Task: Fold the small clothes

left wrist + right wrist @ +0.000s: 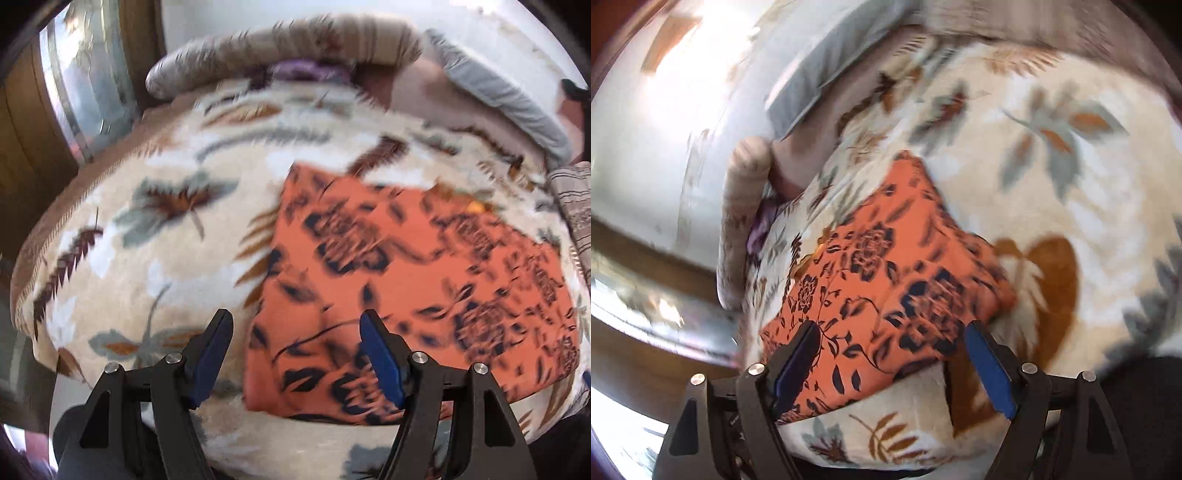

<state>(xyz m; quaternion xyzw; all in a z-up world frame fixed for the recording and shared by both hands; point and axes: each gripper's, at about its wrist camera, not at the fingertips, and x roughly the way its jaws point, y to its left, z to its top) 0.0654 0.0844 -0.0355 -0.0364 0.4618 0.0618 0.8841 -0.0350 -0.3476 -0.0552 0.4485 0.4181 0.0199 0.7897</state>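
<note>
An orange garment (424, 280) printed with dark flowers lies folded flat on a cream leaf-patterned blanket (155, 236). In the left wrist view my left gripper (297, 334) hovers open over the garment's near left corner, its blue pads (380, 358) wide apart and touching nothing. In the right wrist view the same garment (886, 280) lies ahead, and my right gripper (892, 345) stands open above its near edge, the cloth showing between the pads (988, 369) without being pinched. Both views are blurred.
A rolled beige cushion (280, 48) and a grey pillow (491, 96) line the bed's far side, with purple cloth (306, 70) tucked under the roll. Striped fabric (572, 199) lies at the right. A wooden frame and window (77, 85) stand to the left. The blanket (1071, 177) stretches wide to the right.
</note>
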